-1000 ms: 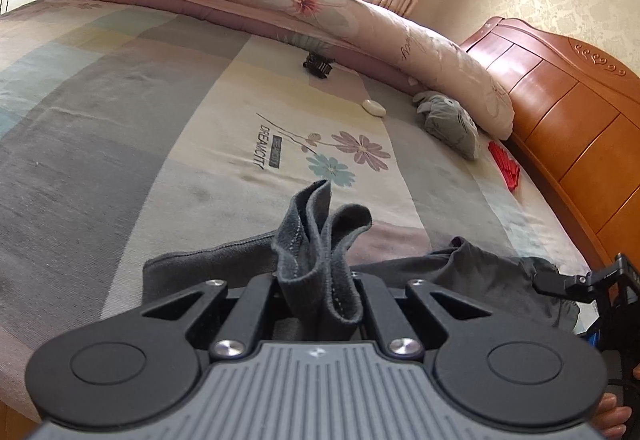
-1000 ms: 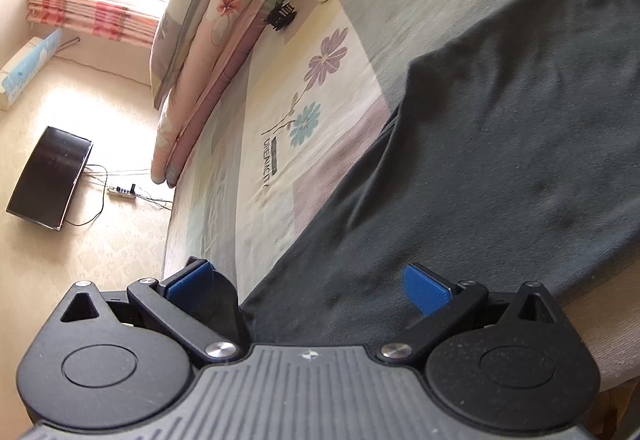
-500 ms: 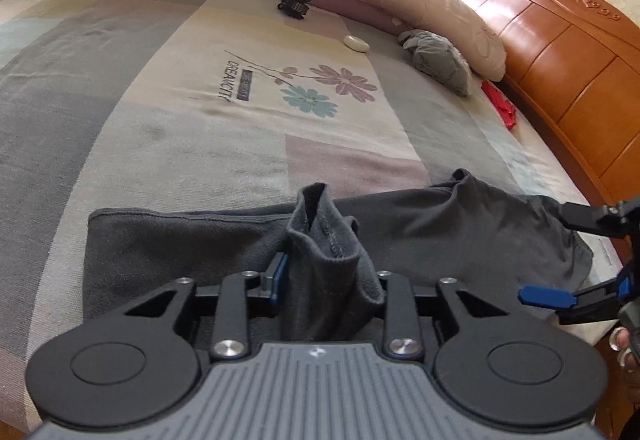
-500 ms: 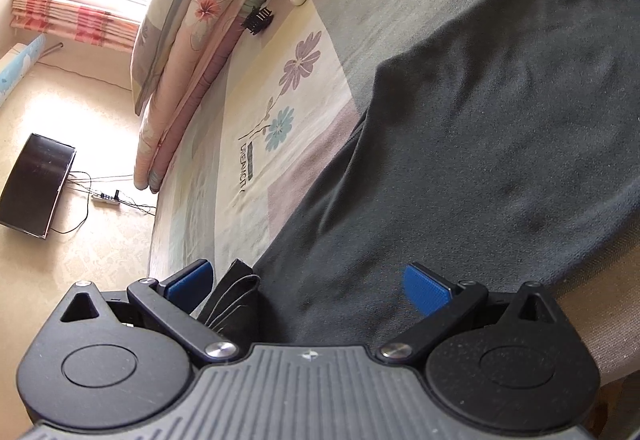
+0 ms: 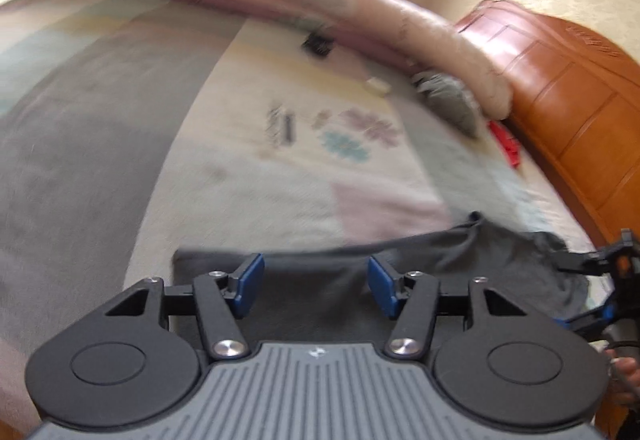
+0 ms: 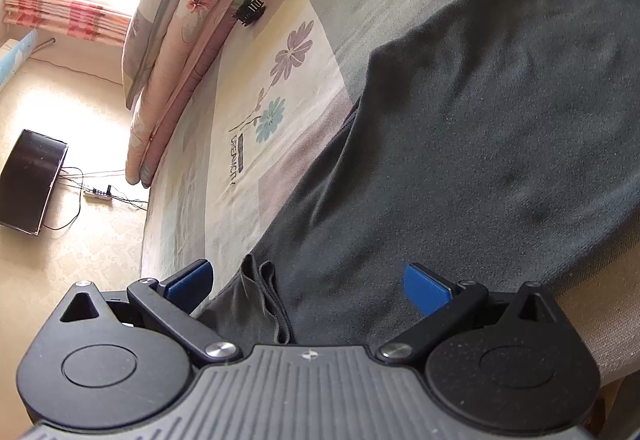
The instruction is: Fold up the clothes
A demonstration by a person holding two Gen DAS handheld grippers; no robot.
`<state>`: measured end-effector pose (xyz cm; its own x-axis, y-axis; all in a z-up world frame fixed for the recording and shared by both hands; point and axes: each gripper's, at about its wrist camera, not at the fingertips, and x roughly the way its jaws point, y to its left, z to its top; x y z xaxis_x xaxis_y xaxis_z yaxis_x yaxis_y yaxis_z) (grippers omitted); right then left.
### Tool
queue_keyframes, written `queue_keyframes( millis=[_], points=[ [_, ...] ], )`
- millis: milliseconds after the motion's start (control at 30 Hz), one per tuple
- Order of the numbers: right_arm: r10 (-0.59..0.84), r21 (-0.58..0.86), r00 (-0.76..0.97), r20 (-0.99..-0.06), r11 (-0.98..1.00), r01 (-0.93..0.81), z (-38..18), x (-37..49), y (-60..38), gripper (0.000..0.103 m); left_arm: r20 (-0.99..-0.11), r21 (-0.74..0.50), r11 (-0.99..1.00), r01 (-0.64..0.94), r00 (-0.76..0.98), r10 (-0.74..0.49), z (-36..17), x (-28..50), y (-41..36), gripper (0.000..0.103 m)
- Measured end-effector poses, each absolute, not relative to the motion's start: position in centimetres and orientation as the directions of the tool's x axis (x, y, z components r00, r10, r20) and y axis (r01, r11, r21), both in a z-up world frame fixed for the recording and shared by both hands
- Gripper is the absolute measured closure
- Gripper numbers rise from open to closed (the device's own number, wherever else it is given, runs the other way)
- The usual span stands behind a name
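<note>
Right wrist view: dark garment (image 6: 460, 144) stretches toward 1 o'clock, its folded edge between the right gripper (image 6: 308, 280) jaws, apart; left gripper (image 5: 316, 282) jaws opening, empty.

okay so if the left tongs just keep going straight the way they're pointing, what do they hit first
Most likely the dark grey garment, lying flat on the bed right ahead of the left tongs. Their jaws are opening, with that cloth under the gap and nothing pinched between the pads. Past its far edge comes the patterned bedsheet. The view is blurred, so depth is uncertain.
</note>
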<state>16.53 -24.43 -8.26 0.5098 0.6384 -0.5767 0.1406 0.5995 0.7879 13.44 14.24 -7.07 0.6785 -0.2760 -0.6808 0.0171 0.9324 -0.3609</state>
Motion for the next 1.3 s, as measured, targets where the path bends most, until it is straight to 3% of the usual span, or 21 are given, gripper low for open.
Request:
queue_keyframes(
  millis=[133,267,467,700,967,1167,1300],
  points=[
    [0.645,0.79,0.505,-0.573,0.598,0.133,-8.4,16.6,-24.4,0.0,-0.701,-0.332,0.942,0.041,0.657,-0.276,-8.1,12.9,14.0,0.046],
    [0.692,0.818,0.484,-0.536,0.568,0.094,-8.5,16.9,-23.5,0.0,-0.658,-0.336,0.939,0.075,0.694,-0.291,-6.9,13.3,14.2,0.046],
    [0.754,0.834,0.425,-0.501,0.552,0.004,-8.2,17.0,-21.2,0.0,-0.676,-0.381,0.924,0.032,0.673,-0.301,-8.9,15.8,14.5,0.045],
    [0.861,0.881,0.262,-0.435,0.467,-0.075,-10.2,19.8,-17.3,0.0,-0.659,-0.317,0.947,0.052,0.707,-0.259,-6.5,13.4,14.9,0.045],
    [0.844,0.83,0.157,-0.512,0.534,-0.161,-10.8,23.1,-12.6,0.0,-0.663,-0.279,0.96,0.014,0.72,-0.203,-5.8,11.0,16.8,0.044],
    [0.861,0.828,0.116,-0.494,0.508,-0.237,-10.7,20.6,-13.2,0.0,-0.654,-0.299,0.954,0.002,0.728,-0.206,-5.7,10.5,18.0,0.044],
    [0.878,0.86,0.142,-0.456,0.476,-0.182,-11.1,21.8,-13.7,0.0,-0.651,-0.297,0.955,0.0,0.731,-0.203,-5.8,10.7,18.2,0.044]
  ],
)
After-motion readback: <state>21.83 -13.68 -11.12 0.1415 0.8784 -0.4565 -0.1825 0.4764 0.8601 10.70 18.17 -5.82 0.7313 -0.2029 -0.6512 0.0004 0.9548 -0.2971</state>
